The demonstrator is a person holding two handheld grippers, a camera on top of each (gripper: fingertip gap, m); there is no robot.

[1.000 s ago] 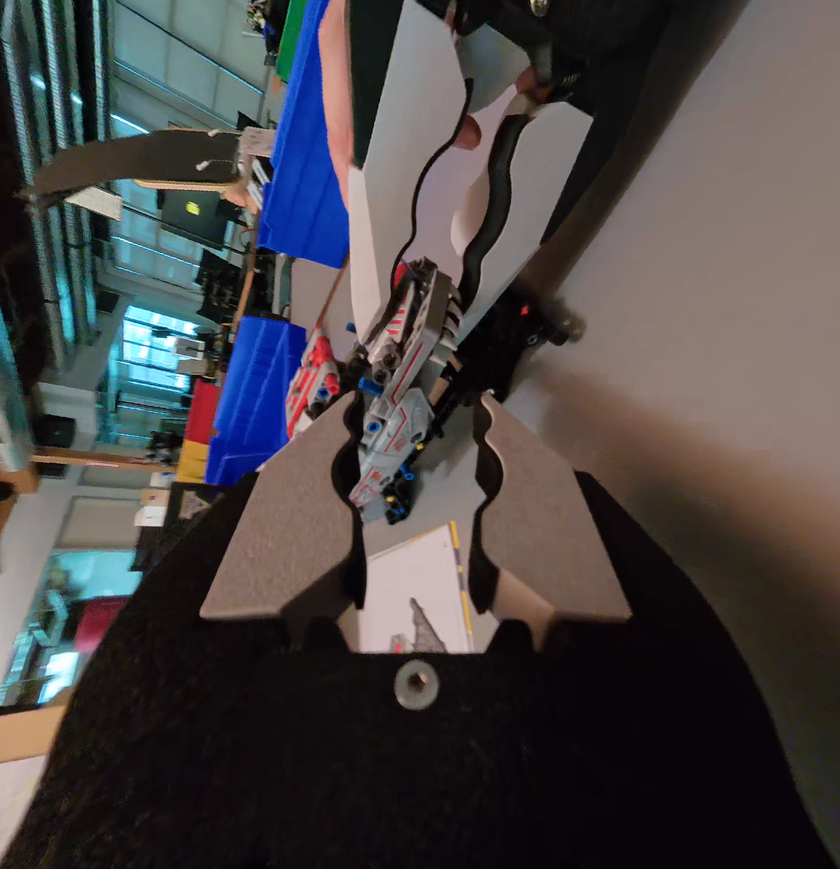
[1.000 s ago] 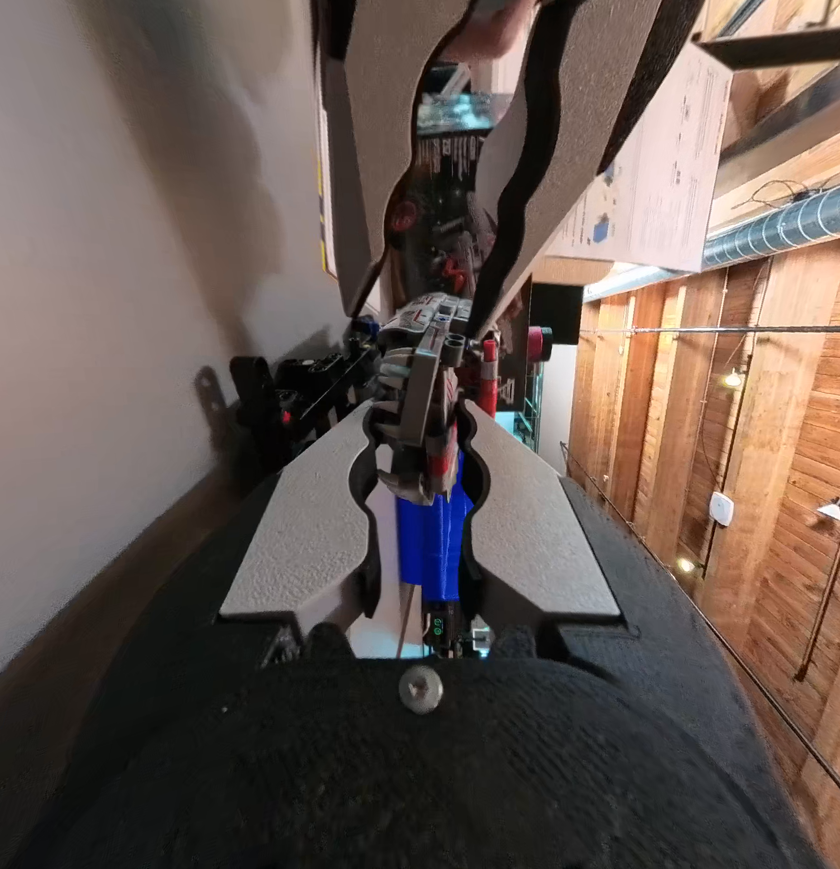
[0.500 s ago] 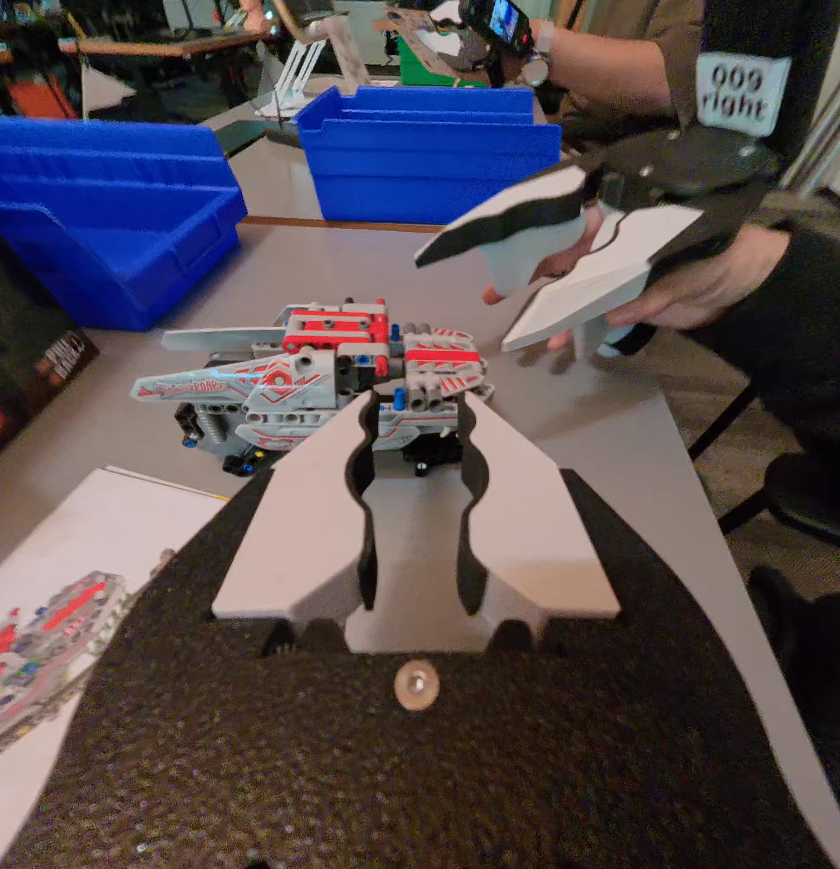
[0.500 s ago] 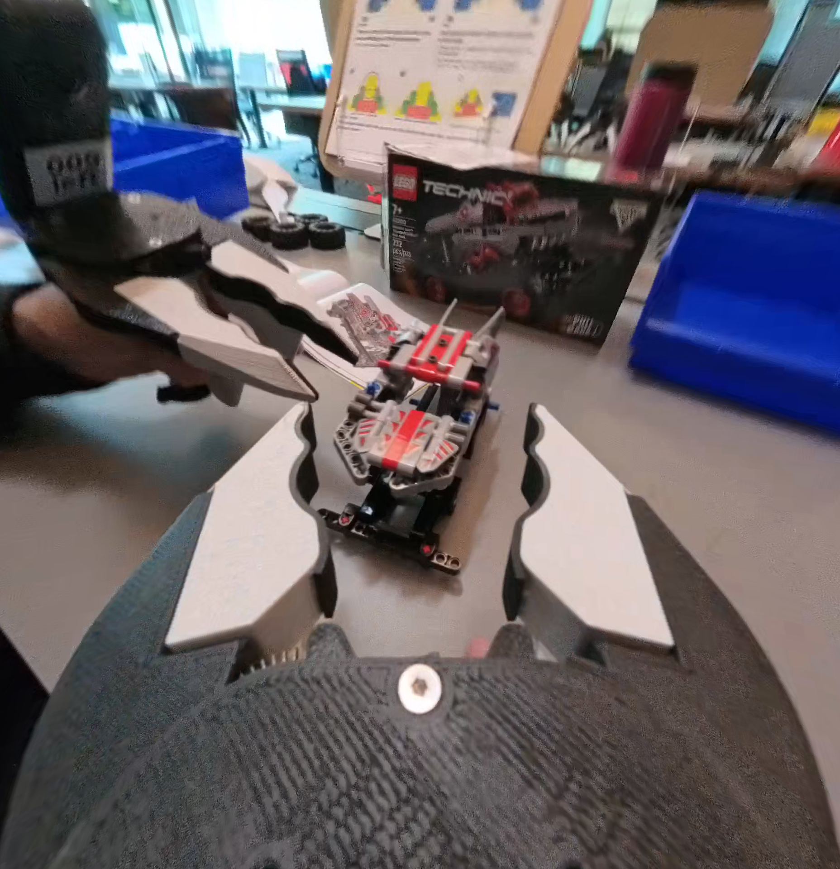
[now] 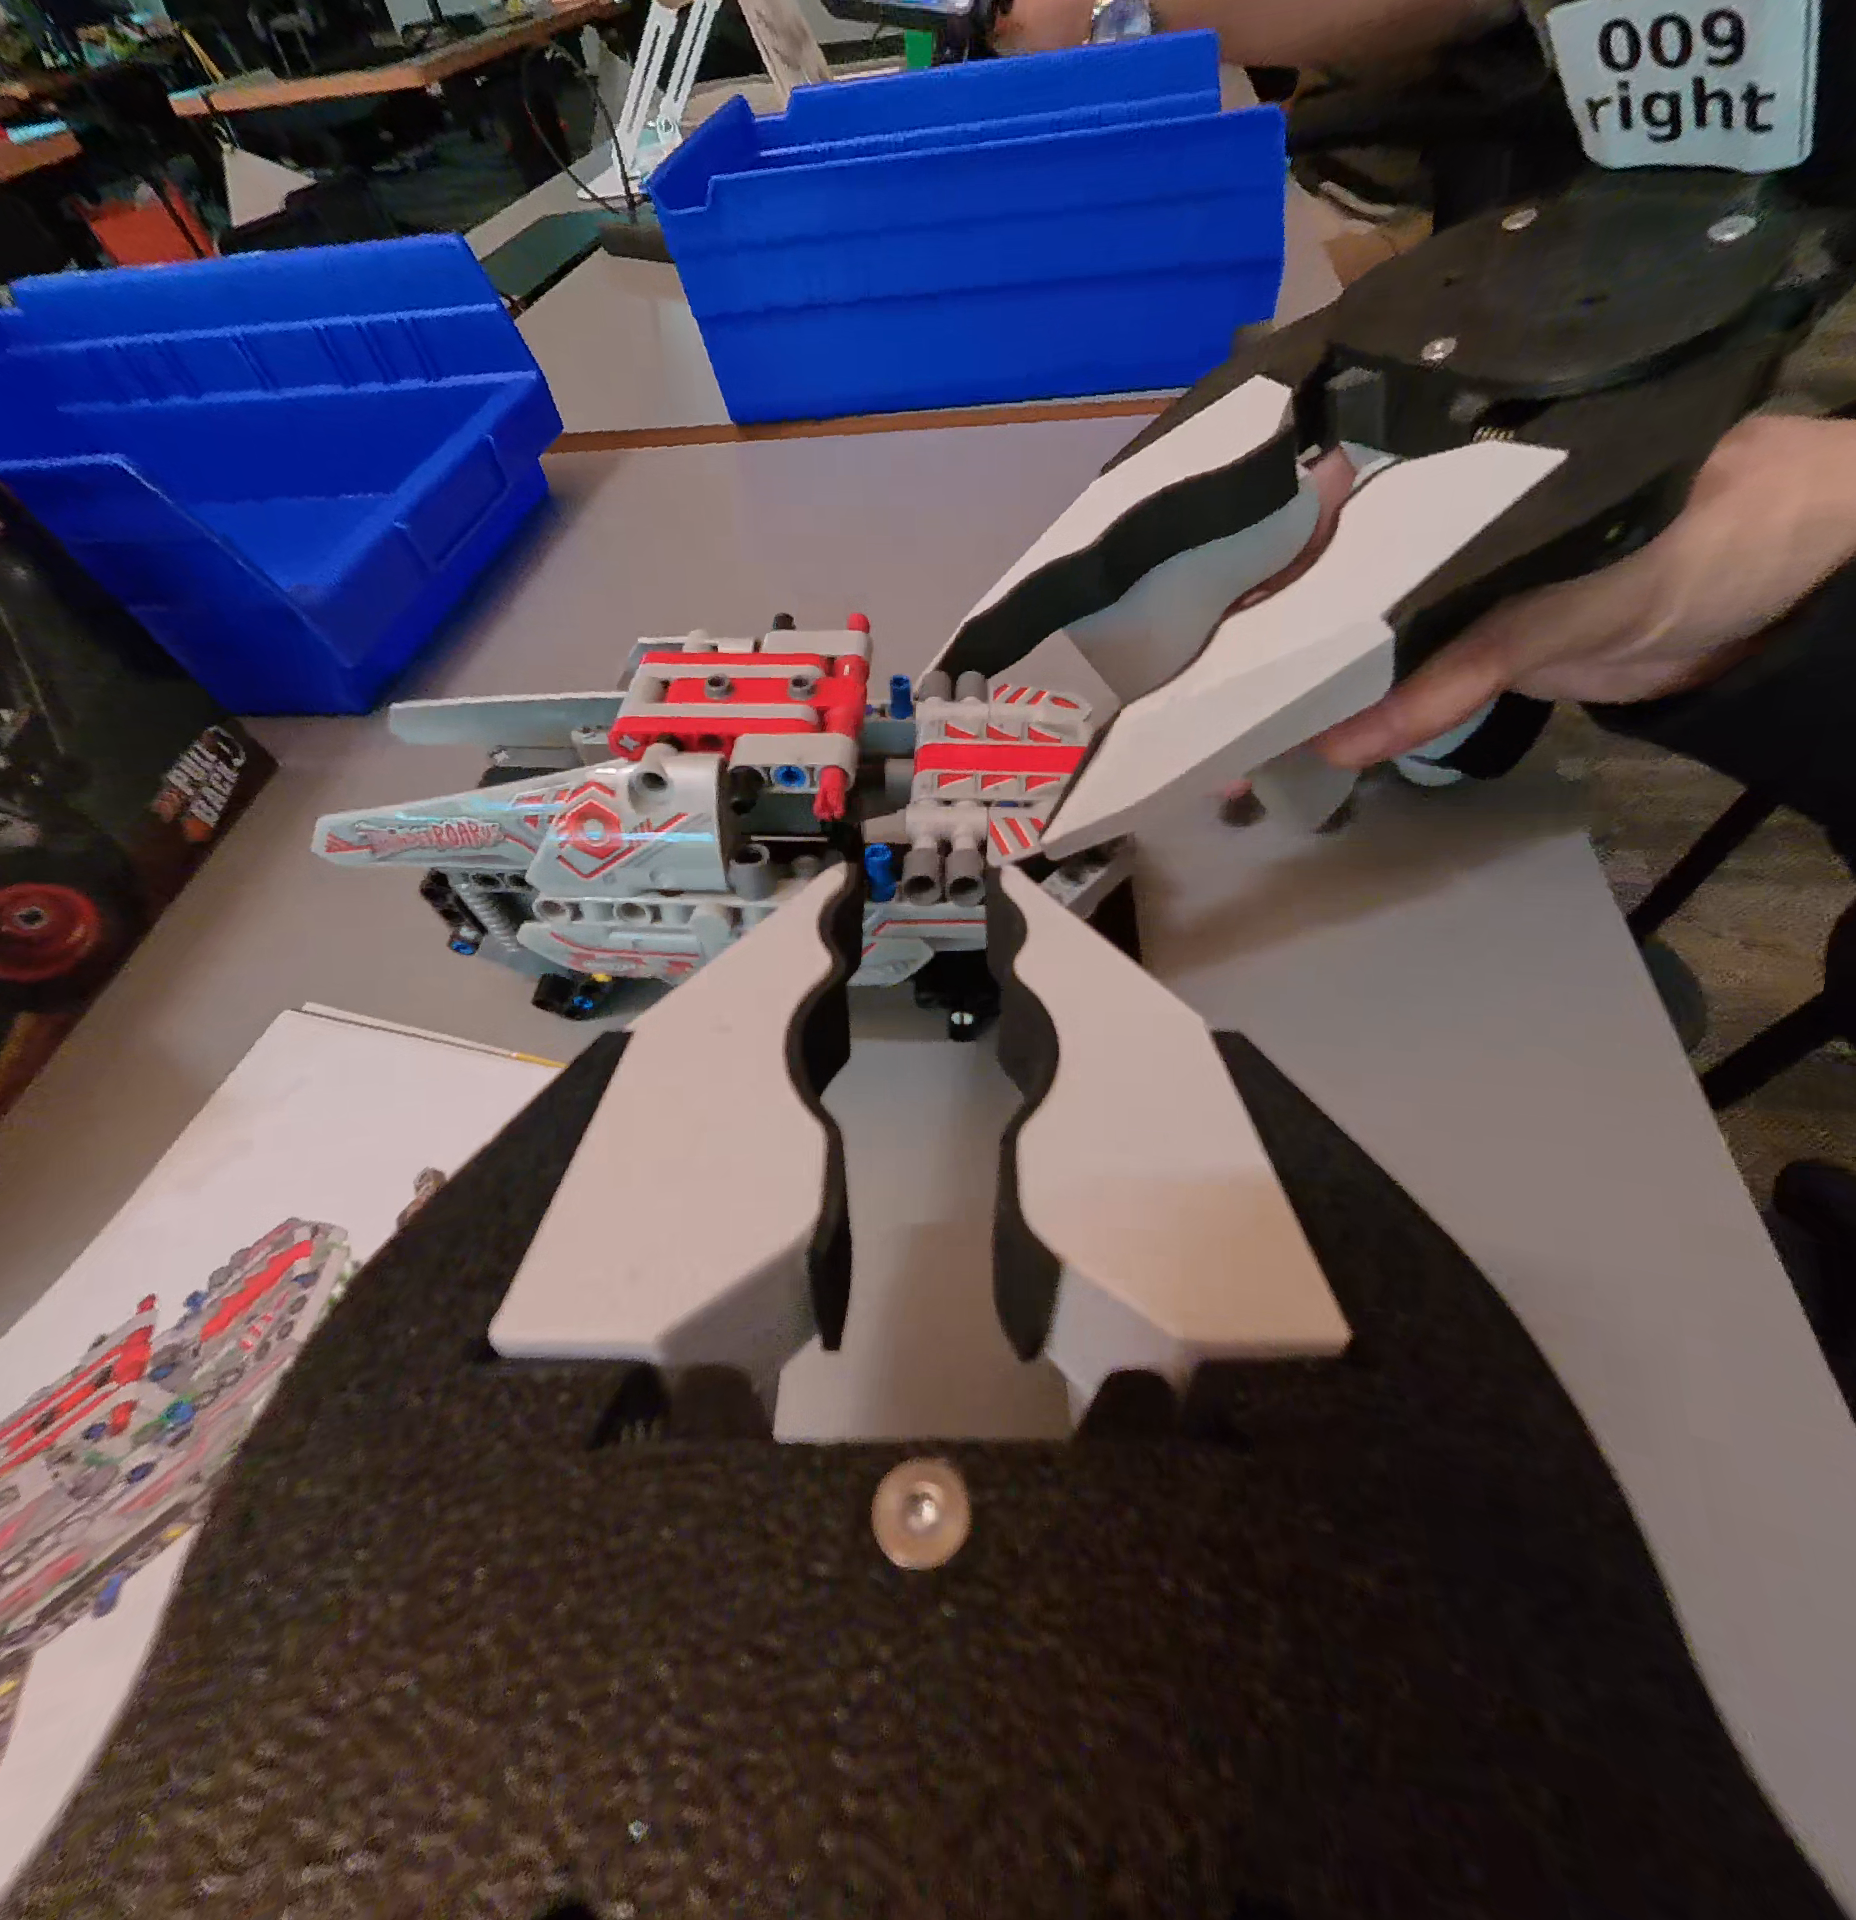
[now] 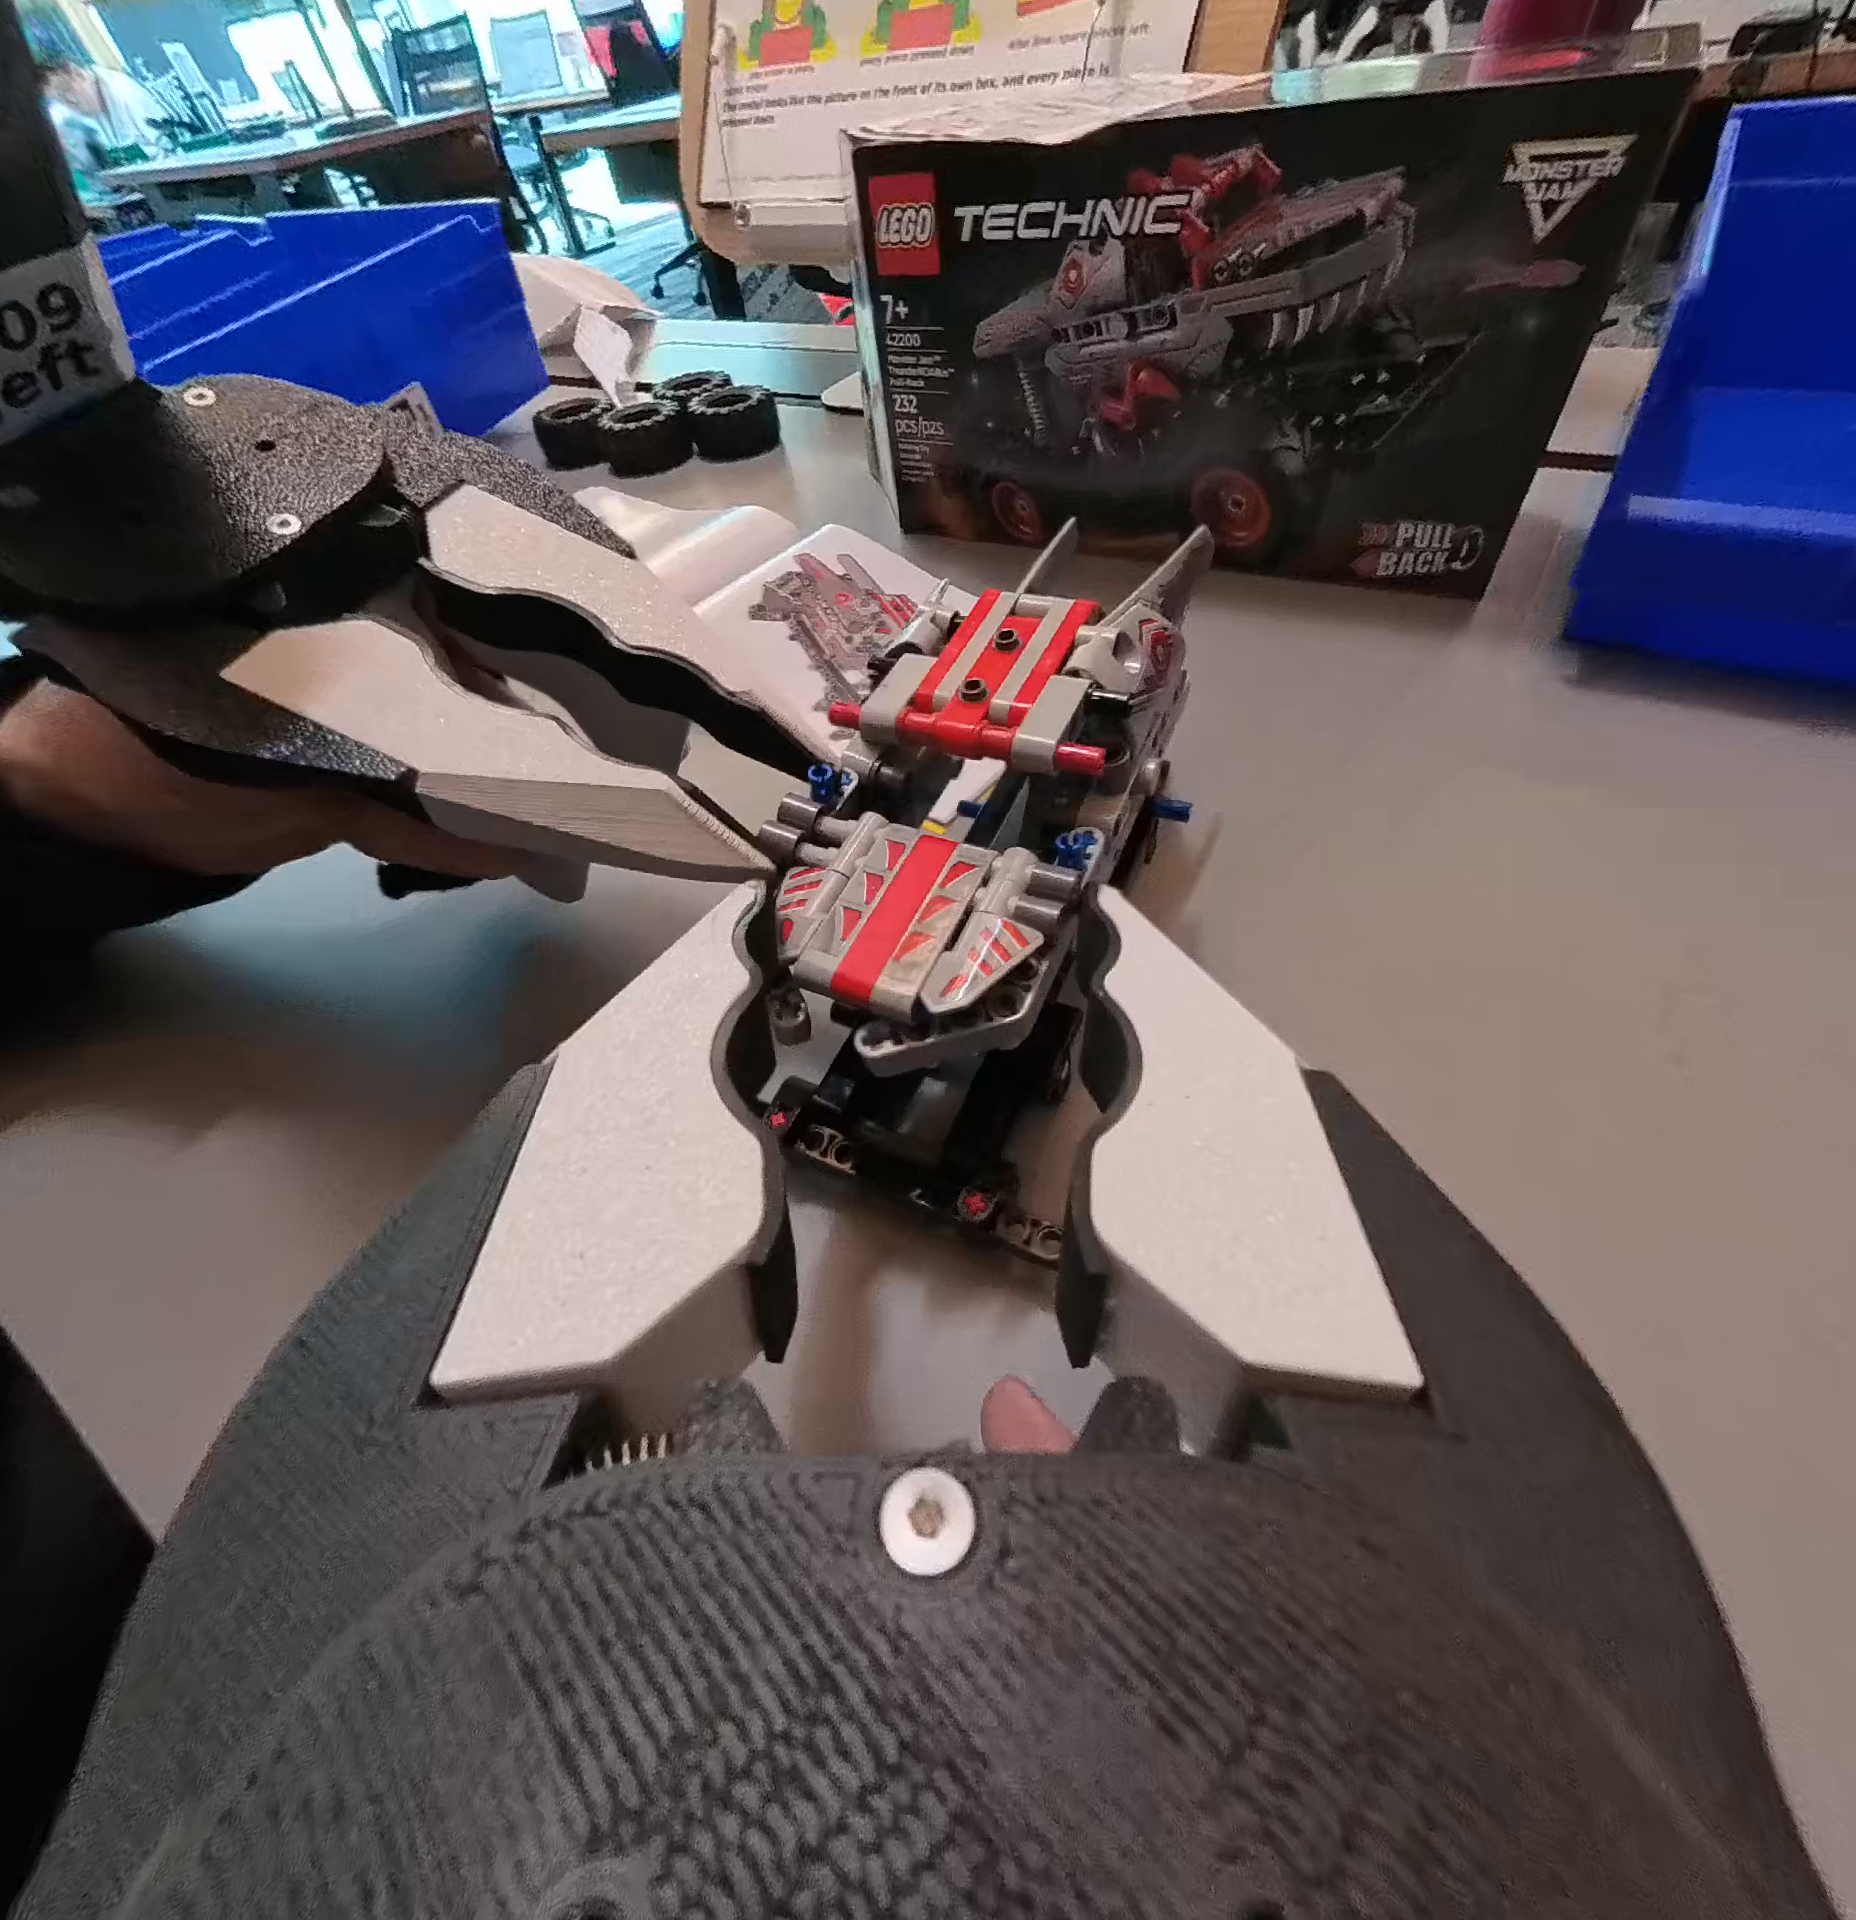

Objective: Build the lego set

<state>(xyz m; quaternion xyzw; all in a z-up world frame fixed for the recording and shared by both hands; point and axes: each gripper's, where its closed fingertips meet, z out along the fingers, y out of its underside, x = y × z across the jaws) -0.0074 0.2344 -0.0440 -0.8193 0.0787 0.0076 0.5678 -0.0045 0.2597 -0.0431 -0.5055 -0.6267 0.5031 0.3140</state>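
A workshop-like lab is showing here: blue parts bins (image 5: pixel 965 229) are sitting across the frame's top, with more worktables (image 6: pixel 311 156) standing at upper left.

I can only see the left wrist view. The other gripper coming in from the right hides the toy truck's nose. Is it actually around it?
Observer: Yes. In the right wrist view, the right gripper has one of its jaws on each side of the lego model's front end. I cannot tell whether they press it.
Operator: Are its wheels anywhere?
Observer: Four black tyres lie loose on the table, beyond the left gripper.
Operator: And the box?
Observer: The lego box stands upright behind the model, picture side facing the right gripper.
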